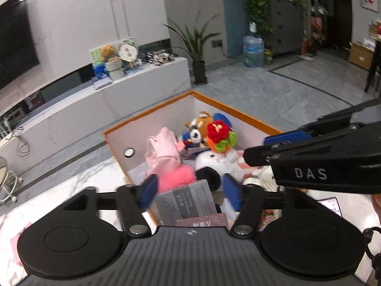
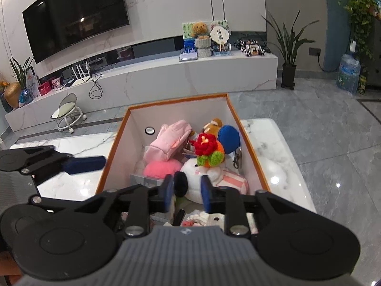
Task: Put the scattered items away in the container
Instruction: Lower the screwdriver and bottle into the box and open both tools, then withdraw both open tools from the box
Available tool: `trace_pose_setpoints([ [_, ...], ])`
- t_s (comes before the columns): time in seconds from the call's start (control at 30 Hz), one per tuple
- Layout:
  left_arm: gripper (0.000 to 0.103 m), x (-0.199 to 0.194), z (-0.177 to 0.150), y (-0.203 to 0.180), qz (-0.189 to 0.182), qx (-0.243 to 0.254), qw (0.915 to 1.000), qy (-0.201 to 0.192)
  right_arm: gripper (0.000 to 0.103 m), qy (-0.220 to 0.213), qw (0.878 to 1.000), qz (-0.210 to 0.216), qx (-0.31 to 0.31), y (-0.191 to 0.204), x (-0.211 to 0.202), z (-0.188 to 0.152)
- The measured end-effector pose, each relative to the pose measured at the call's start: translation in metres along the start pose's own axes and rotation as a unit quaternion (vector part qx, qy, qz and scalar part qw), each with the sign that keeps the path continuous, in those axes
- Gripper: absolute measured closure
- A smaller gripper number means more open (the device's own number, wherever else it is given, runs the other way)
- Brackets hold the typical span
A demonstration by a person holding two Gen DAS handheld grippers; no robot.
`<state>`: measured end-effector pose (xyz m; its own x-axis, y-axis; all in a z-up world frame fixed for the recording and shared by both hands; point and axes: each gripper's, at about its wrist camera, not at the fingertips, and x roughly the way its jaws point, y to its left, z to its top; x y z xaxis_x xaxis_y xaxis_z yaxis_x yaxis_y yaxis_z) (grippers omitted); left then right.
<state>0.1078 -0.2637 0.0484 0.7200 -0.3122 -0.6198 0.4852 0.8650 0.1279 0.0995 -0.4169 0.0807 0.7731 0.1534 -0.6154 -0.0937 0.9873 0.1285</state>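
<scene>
While both tools hover at the near end of the orange-rimmed box [image 2: 247, 140] on the marble desk [image 2: 281, 164], the left tool [image 1: 188, 194] stands wide and empty above a grey book [image 1: 188, 202]. The right tool [image 2: 187, 194] is likewise parted, empty, over a white plush [image 2: 197, 174]. Pink pouch [image 2: 169, 140] and crocheted flower [image 2: 206, 146] lie inside.

Dim indoor light; ceiling lamps glare off the marble tabletop [image 2: 281, 166] and television [image 2: 76, 16] (strong fisheye bending at edges), left view slightly motion-blurred
</scene>
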Motion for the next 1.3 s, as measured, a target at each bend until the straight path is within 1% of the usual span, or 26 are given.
trace_pose_setpoints([
  [0.1, 0.018, -0.011, 0.001, 0.004, 0.003, -0.022, 0.9997, -0.005, 0.068, -0.011, 1.0, 0.0, -0.003, 0.004, -0.012, 0.002],
  [0.13, 0.014, -0.014, 0.002, 0.005, 0.006, -0.028, 0.9996, -0.004, 0.065, -0.015, 1.0, -0.001, -0.004, 0.005, -0.016, 0.002],
  [0.17, 0.014, -0.018, 0.002, 0.005, 0.01, -0.034, 0.9994, -0.003, 0.06, -0.019, 1.0, -0.001, -0.004, 0.006, -0.021, 0.002],
  [0.23, 0.014, -0.026, 0.002, 0.007, 0.014, -0.047, 0.9988, -0.001, 0.054, -0.029, 1.0, -0.003, -0.008, 0.008, -0.033, 0.001],
  [0.3, 0.013, -0.034, 0.002, 0.009, 0.008, -0.063, 0.998, 0.002, 0.046, -0.04, 0.999, -0.006, -0.011, 0.01, -0.046, -0.001],
  [0.37, 0.012, -0.04, 0.002, 0.012, 0.006, -0.078, 0.997, 0.005, 0.034, -0.05, 0.999, -0.009, -0.013, 0.012, -0.058, -0.004],
  [0.47, 0.012, -0.05, -0.001, 0.009, 0.019, -0.092, 0.9956, 0.004, 0.022, -0.061, 0.998, -0.016, -0.009, 0.015, -0.07, -0.008],
  [0.53, 0.012, -0.057, -0.005, 0.009, 0.033, -0.103, 0.9942, 0.002, 0.017, -0.066, 0.998, -0.022, -0.006, 0.017, -0.077, -0.01],
  [0.63, 0.012, -0.065, -0.011, 0.01, 0.038, -0.124, 0.9915, 0.013, 0.01, -0.072, 0.997, -0.039, -0.005, 0.022, -0.086, -0.016],
  [0.73, 0.008, -0.064, -0.013, 0.007, 0.038, -0.126, 0.9909, 0.028, 0.008, -0.072, 0.996, -0.061, 0.001, 0.024, -0.091, -0.024],
  [0.83, 0.008, -0.062, -0.014, -0.002, 0.04, -0.111, 0.9923, 0.039, 0.008, -0.064, 0.995, -0.074, 0.015, 0.022, -0.095, -0.032],
  [0.93, 0.008, -0.058, -0.017, -0.007, 0.034, -0.112, 0.9917, 0.053, 0.006, -0.056, 0.995, -0.082, 0.018, 0.019, -0.094, -0.037],
  [1.07, 0.008, -0.055, -0.021, -0.013, 0.038, -0.116, 0.9898, 0.073, 0.005, -0.056, 0.994, -0.094, 0.016, 0.018, -0.093, -0.036],
  [1.17, 0.008, -0.055, -0.022, -0.011, 0.053, -0.118, 0.9888, 0.076, 0.005, -0.054, 0.994, -0.098, 0.016, 0.016, -0.092, -0.035],
  [1.3, 0.008, -0.06, -0.023, -0.005, 0.062, -0.126, 0.988, 0.063, 0.004, -0.049, 0.992, -0.112, 0.019, 0.013, -0.091, -0.035],
])
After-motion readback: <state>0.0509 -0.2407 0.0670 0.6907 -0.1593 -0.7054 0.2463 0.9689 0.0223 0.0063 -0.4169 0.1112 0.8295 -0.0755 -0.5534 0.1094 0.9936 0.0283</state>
